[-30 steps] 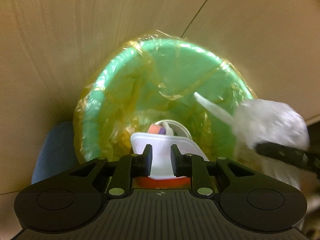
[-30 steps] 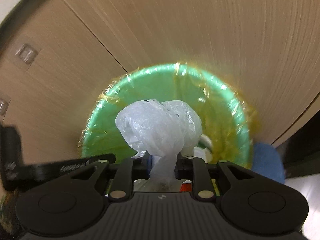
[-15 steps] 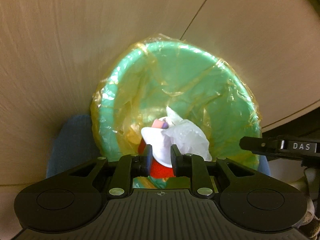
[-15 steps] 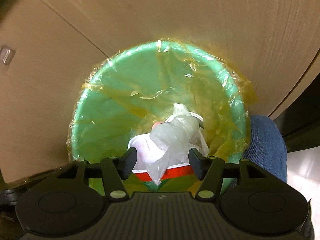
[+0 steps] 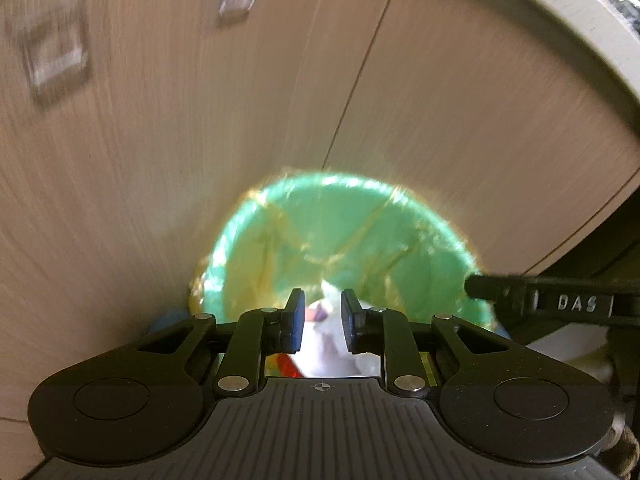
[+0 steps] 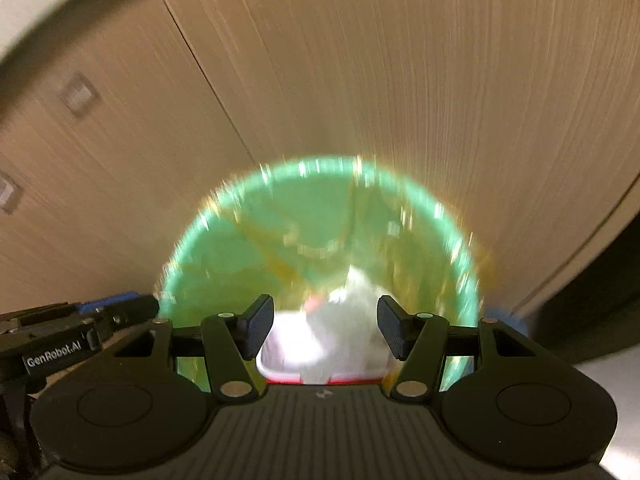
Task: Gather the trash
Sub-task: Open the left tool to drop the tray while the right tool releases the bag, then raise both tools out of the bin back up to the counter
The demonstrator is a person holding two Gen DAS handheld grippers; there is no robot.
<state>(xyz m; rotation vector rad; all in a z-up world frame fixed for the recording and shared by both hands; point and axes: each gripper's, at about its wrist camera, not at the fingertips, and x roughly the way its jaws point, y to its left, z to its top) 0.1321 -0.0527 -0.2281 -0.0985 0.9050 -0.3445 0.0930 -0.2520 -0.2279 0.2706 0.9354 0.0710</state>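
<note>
A green bin (image 5: 360, 236) with a yellowish clear liner stands below both grippers, against wooden cabinet fronts; it also shows in the right wrist view (image 6: 256, 256). Inside lie a white container with a red band (image 6: 288, 356) and a crumpled clear plastic bag (image 6: 356, 300). My left gripper (image 5: 320, 322) is above the bin, its jaws narrowly apart and empty; the white trash (image 5: 332, 340) lies beyond them. My right gripper (image 6: 324, 328) is wide open and empty above the bin. Both views are blurred.
Wooden cabinet doors (image 5: 200, 120) with clear stick-on hooks (image 5: 56, 56) rise behind the bin. A pale countertop edge (image 5: 560, 24) curves above. A blue object (image 5: 168, 320) sits beside the bin. The right gripper's finger (image 5: 540, 300) shows at the right of the left wrist view.
The right gripper opened and dropped the plastic bag into the bin. Both grippers have since risen away from the bin, which looks smaller now. The left jaws no longer grip the white container.
</note>
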